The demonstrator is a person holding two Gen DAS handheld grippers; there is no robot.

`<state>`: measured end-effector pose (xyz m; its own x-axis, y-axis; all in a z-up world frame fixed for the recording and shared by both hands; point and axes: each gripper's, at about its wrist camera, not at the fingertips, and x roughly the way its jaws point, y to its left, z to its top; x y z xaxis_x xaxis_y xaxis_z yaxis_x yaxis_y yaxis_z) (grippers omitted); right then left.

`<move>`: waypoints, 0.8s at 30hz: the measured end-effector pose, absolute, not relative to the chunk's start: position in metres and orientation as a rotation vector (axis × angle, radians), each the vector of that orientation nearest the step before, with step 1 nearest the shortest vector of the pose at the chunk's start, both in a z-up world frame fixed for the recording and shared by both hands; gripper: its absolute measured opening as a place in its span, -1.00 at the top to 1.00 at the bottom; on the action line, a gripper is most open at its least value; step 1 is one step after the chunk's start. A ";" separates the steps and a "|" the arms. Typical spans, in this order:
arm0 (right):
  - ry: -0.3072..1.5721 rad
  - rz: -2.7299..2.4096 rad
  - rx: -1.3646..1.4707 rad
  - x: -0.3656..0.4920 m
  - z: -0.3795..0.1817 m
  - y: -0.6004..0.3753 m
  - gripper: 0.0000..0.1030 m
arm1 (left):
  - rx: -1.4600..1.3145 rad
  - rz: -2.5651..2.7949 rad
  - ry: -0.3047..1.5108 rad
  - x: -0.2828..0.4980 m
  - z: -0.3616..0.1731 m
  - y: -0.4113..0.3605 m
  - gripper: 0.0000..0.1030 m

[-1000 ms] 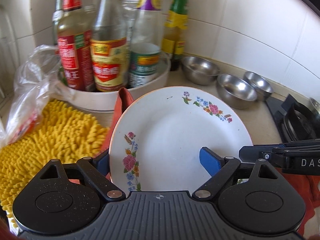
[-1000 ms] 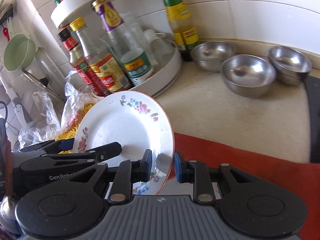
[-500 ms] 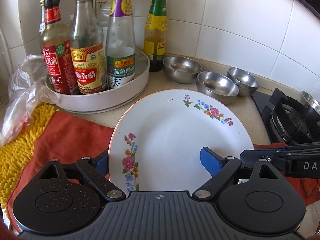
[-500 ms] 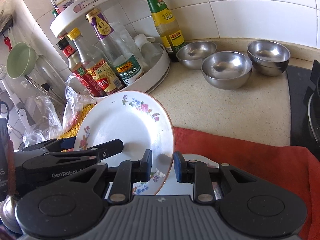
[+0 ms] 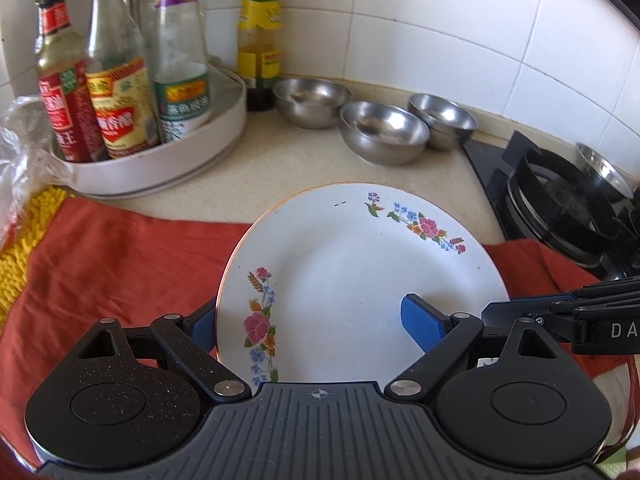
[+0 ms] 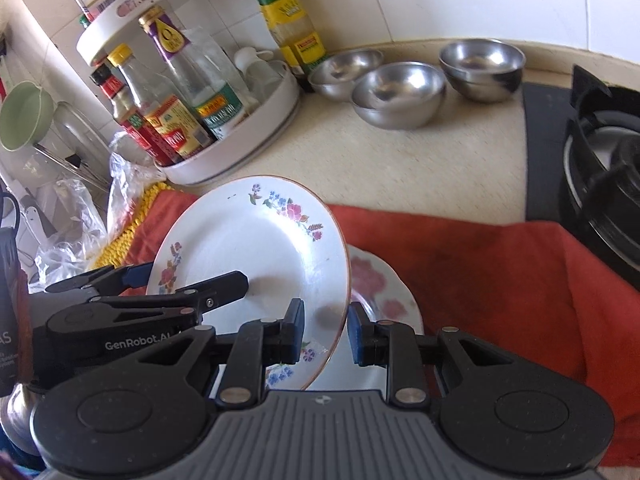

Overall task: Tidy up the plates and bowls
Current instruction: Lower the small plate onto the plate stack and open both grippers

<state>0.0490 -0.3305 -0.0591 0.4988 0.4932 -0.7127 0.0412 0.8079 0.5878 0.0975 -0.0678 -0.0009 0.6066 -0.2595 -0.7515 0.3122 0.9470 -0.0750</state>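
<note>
Worktop (image 6: 432, 168): beige speckled stone, smooth, white tile behind. Red cloth (image 6: 500, 272) is spread over its near part, soft and wrinkled; a yellow shaggy mat (image 5: 16, 264) lies at the left edge. Black gas stove (image 5: 560, 208) on the right. White round turntable tray (image 5: 160, 160) holds glass sauce bottles.

Floral plate (image 5: 352, 280): white glazed ceramic, round, shallow, orange rim line, flower prints. It is held up off the cloth, tilted on edge, between both grippers. A second floral plate (image 6: 380, 292) lies flat on the red cloth just behind and below it.

Three steel bowls (image 5: 380, 132): shiny, round, near the wall, touching or nearly so; the rightmost looks like two nested.

Left gripper (image 5: 320, 320): jaws wide, straddling the plate's lower edge, one blue pad behind the plate, one on its face; firm contact cannot be told. Right gripper (image 6: 326, 330): jaws narrow, pinching the plate rim between blue pads.

Handling, as judged: plate is stiff, fairly heavy, slick glaze, chips if knocked. Rim pinch is the only real hold; best near the lower edge, with the second gripper steadying. Set it down gently onto the flat plate.
</note>
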 end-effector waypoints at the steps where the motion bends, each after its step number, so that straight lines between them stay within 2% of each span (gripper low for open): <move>1: 1.030 0.290 0.591 0.048 -0.060 -0.332 0.46 | 0.069 -0.333 0.863 0.097 -0.003 -0.071 -0.82; 21: 1.097 0.266 0.544 0.034 -0.072 -0.338 0.46 | 0.063 -0.356 0.927 0.089 -0.023 -0.090 -0.82; 24: 1.043 0.291 0.539 0.032 -0.067 -0.339 0.47 | 0.074 -0.342 0.940 0.090 -0.028 -0.092 -0.75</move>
<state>0.0320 -0.3394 -0.0667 0.4816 0.4734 -0.7375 0.0235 0.8343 0.5509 0.0898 -0.0920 -0.0277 0.5405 -0.2555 -0.8016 0.3195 0.9437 -0.0854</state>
